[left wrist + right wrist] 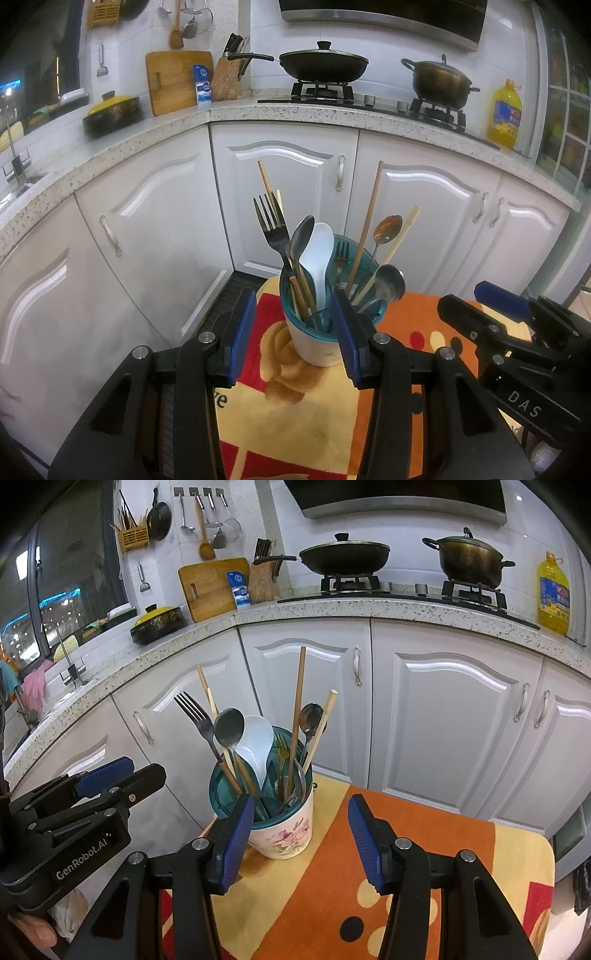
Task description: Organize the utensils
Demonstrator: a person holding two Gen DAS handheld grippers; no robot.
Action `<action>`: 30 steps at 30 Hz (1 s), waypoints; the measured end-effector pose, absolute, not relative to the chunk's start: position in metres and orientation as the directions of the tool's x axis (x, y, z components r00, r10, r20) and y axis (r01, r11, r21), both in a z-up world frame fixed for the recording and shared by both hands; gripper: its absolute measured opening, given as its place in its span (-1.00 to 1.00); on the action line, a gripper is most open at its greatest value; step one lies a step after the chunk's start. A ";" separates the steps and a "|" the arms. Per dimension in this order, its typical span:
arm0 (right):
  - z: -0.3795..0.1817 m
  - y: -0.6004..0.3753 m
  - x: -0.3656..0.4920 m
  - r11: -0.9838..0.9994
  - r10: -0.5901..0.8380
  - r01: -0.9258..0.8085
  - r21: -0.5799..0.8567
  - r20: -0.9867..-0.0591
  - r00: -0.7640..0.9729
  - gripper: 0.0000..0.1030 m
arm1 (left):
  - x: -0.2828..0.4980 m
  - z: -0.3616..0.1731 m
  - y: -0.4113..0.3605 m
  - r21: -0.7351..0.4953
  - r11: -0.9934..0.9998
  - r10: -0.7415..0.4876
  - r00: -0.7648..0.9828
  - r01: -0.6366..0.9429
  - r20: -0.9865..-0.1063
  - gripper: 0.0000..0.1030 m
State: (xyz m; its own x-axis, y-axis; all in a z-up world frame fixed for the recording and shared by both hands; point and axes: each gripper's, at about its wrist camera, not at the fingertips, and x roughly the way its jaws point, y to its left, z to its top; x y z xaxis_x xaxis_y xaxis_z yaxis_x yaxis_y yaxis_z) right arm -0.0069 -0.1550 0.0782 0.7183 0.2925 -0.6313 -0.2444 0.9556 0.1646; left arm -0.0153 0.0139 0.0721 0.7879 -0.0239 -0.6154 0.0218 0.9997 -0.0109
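Observation:
A white flowered cup (284,834) with a teal insert stands on a small table under an orange, yellow and red cloth (332,878). Out of it stick a large fork (271,229), metal spoons (301,240), a white plastic spoon (319,254), a small fork and wooden chopsticks (369,221). My left gripper (295,332) is open just short of the cup (314,343), pads apart from its wall. My right gripper (301,834) is open too, and the cup stands past its left finger (238,834). Each gripper shows from the side in the other view: the right gripper (476,301), the left gripper (144,771).
White cabinet doors (291,192) curve round behind the table under a speckled counter (332,609). On the counter stand a wok (323,64), a pot (439,81), an oil bottle (504,114), a cutting board (173,81), a knife block and a yellow casserole (112,112). A thumb (33,934) shows at bottom left.

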 end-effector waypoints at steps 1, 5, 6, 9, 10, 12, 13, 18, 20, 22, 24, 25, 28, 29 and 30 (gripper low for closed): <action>0.078 -0.155 -0.007 0.955 0.293 -0.245 0.165 -0.632 0.718 -0.01 | -0.015 0.072 0.015 -0.012 1.000 -0.023 0.787 0.021 -0.616 -0.20; 0.078 -0.155 -0.007 0.956 0.293 -0.244 0.165 -0.631 0.719 -0.01 | -0.014 0.071 0.015 -0.012 1.000 -0.023 0.785 0.020 -0.620 -0.20; 0.078 -0.155 -0.007 0.955 0.294 -0.244 0.168 -0.631 0.718 -0.01 | -0.014 0.070 0.015 -0.011 1.000 -0.022 0.784 0.020 -0.620 -0.20; 0.076 -0.156 -0.005 0.955 0.295 -0.243 0.169 -0.634 0.715 -0.01 | -0.013 0.070 0.016 -0.013 1.000 -0.025 0.782 0.021 -0.622 -0.20; 0.076 -0.155 -0.005 0.955 0.295 -0.243 0.170 -0.635 0.714 -0.01 | -0.013 0.070 0.016 -0.013 1.000 -0.024 0.782 0.020 -0.623 -0.20; 0.075 -0.155 -0.005 0.954 0.296 -0.245 0.170 -0.635 0.713 -0.01 | -0.013 0.068 0.016 -0.015 1.000 -0.025 0.780 0.020 -0.626 -0.20; 0.075 -0.155 -0.004 0.954 0.297 -0.246 0.169 -0.636 0.713 -0.01 | -0.013 0.068 0.015 -0.014 1.000 -0.024 0.779 0.019 -0.626 -0.20; 0.073 -0.154 -0.005 0.954 0.296 -0.247 0.168 -0.639 0.710 -0.01 | -0.012 0.067 0.016 -0.013 1.000 -0.024 0.779 0.020 -0.626 -0.20; 0.073 -0.154 -0.004 0.954 0.297 -0.247 0.170 -0.640 0.708 -0.01 | -0.012 0.068 0.015 -0.013 1.000 -0.021 0.780 0.017 -0.626 -0.20; 0.072 -0.153 -0.004 0.954 0.298 -0.248 0.170 -0.641 0.707 -0.01 | -0.012 0.067 0.015 -0.014 1.000 -0.022 0.779 0.017 -0.626 -0.20; 0.072 -0.153 -0.004 0.954 0.298 -0.248 0.169 -0.640 0.708 -0.01 | -0.012 0.067 0.015 -0.013 1.000 -0.021 0.780 0.017 -0.626 -0.20; 0.072 -0.153 -0.004 0.954 0.299 -0.249 0.170 -0.641 0.707 -0.01 | -0.012 0.067 0.016 -0.013 1.000 -0.022 0.780 0.017 -0.626 -0.20; 0.072 -0.154 -0.004 0.954 0.298 -0.248 0.169 -0.641 0.707 -0.01 | -0.012 0.068 0.015 -0.011 1.000 -0.022 0.781 0.018 -0.624 -0.20; 0.072 -0.154 -0.004 0.954 0.298 -0.247 0.171 -0.641 0.708 -0.01 | -0.012 0.067 0.015 -0.009 1.000 -0.022 0.785 0.020 -0.619 -0.20; 0.071 -0.156 -0.004 0.954 0.299 -0.243 0.176 -0.641 0.707 -0.01 | -0.014 0.067 0.014 -0.006 1.000 -0.020 0.789 0.021 -0.614 -0.20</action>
